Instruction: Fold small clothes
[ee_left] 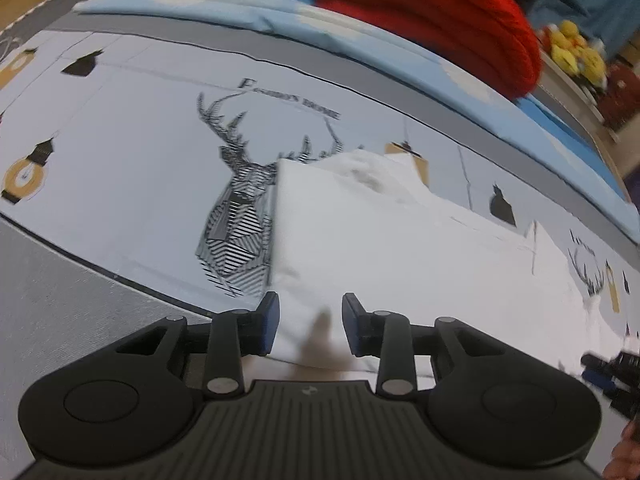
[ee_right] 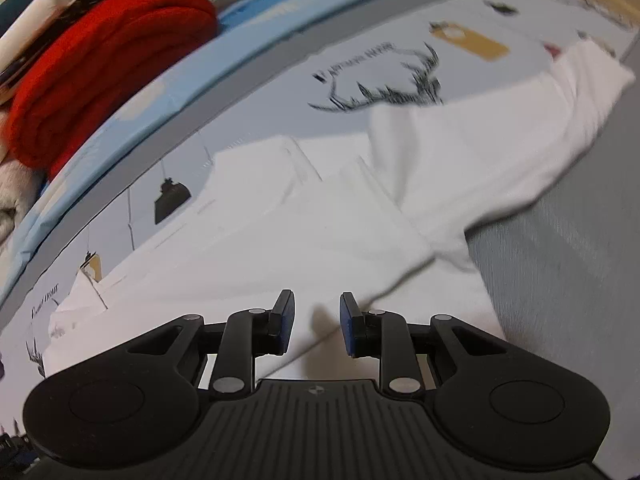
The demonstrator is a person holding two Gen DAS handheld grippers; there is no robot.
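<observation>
Left tongs (ee_left: 310, 326) were parted, pads hovering over the near hem of the white garment (ee_left: 400, 248), nothing pinched between them. Right tongs (ee_right: 317, 326) also stood narrowly apart over the same white garment (ee_right: 320, 232), pads clear of the cloth as far as I could tell. In the left view the right tongs showed at the far right edge, blurred.

Garment lay spread on the bed, across the deer-print sheet (ee_left: 160, 160); one sleeve (ee_right: 520, 128) was thrown out toward the grey strip (ee_right: 560, 260) at the bed's edge, body partly folded, creases uneven.

Beyond it: blue bedding (ee_left: 240, 16), then a red knit bundle (ee_left: 432, 20) at the back.

Risks, my read:
- White on pale sheet, low contrast; the tongs could pinch sheet along with the hem and drag both.
- Grabbing one layer only would pull the fold apart.
- Loose sleeve could trail and bunch under the next fold.
- Uneven lift between the two sides would skew the crease.
</observation>
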